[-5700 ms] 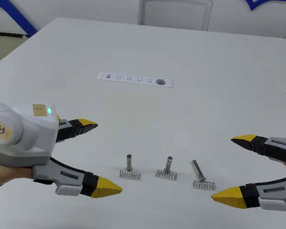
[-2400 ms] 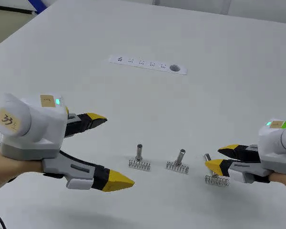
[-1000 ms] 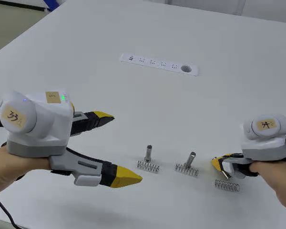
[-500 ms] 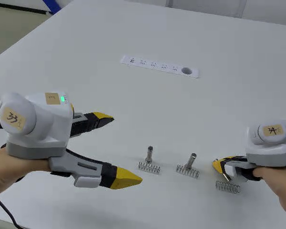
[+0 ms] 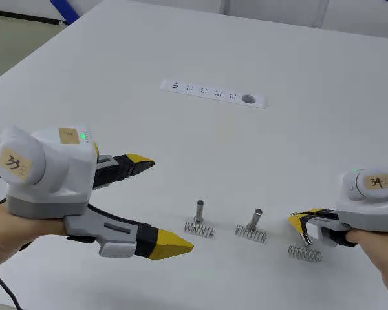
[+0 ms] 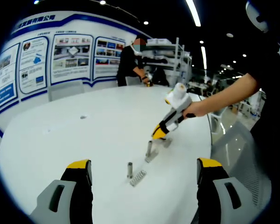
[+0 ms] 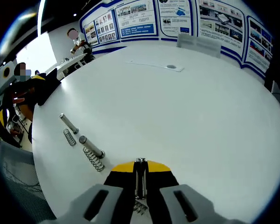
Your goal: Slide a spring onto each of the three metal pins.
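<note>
My right gripper [image 5: 297,221] is shut on the rightmost metal pin [image 5: 304,236], which hangs tilted just above its spring [image 5: 305,254]. In the right gripper view the pin [image 7: 140,183] sits clamped between the yellow tips of the right gripper [image 7: 140,164]. Two other pins [image 5: 199,209] [image 5: 254,218] rest on the white table, each with a spring [image 5: 199,229] [image 5: 251,234] lying in front of it. My left gripper [image 5: 158,203] hovers open to the left of them, holding nothing. From the left gripper [image 6: 144,169] view, a pin [image 6: 129,169] and a spring [image 6: 138,177] lie ahead.
A white power strip [image 5: 213,93] lies flat across the table's far middle. The white table [image 5: 181,148] stretches wide between it and the pins. A person stands at a bench [image 6: 130,60] far behind the table.
My right gripper came in from the right, shut on the rightmost pin and lifted it off the table beside its spring. The left gripper has stayed open in about the same place.
</note>
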A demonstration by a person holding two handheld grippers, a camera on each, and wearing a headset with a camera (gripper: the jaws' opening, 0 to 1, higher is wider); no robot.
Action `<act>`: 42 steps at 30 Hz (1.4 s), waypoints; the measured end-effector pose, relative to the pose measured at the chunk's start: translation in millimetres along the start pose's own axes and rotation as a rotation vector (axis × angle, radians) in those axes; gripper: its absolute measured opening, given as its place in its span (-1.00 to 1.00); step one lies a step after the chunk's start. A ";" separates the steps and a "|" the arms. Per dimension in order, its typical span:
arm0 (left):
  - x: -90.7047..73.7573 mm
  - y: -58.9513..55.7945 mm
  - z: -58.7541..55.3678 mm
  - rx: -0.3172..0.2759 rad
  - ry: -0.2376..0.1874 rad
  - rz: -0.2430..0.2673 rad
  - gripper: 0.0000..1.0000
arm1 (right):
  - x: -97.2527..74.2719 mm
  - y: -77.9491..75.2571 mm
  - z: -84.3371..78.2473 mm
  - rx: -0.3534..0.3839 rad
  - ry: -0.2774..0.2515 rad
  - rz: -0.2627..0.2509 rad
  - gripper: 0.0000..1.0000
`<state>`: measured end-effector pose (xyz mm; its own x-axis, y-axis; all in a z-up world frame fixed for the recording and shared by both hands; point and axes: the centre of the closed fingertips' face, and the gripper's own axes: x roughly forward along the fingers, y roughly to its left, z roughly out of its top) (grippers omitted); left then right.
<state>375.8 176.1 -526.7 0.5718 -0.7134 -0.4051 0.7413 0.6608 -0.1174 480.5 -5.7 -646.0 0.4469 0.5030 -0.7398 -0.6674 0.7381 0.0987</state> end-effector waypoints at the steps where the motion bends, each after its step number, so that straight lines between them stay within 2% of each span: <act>1: -0.1 0.2 0.5 0.001 0.000 0.000 0.90 | -0.9 -0.3 0.4 0.001 -0.005 -0.001 -0.85; 12: 0.6 -2.2 3.1 0.013 0.006 -0.005 0.90 | -11.1 1.1 6.8 0.006 -0.092 0.014 -0.84; 27: -2.3 -3.4 3.3 0.023 0.014 -0.004 0.90 | -19.4 4.2 6.8 -0.021 -0.140 0.012 -0.84; 32: -2.1 -5.1 3.9 0.031 0.013 -0.002 0.90 | -24.0 2.1 6.6 -0.044 -0.168 0.003 -0.84; 36: -3.1 -8.6 0.9 0.030 0.022 -0.008 0.90 | -26.4 -1.4 5.4 -0.034 -0.192 -0.007 -0.84; 39: -3.9 -9.4 -1.2 0.030 0.030 -0.009 0.90 | -28.9 -1.1 3.6 -0.021 -0.205 -0.005 -0.84; 42: -4.5 -9.9 0.6 0.029 0.025 -0.008 0.90 | -31.3 2.2 2.2 -0.037 -0.221 0.000 -0.83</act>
<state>366.1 172.6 -523.1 0.5571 -0.7123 -0.4269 0.7560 0.6477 -0.0943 466.3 -18.8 -621.1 0.5635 0.5927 -0.5755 -0.6873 0.7229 0.0714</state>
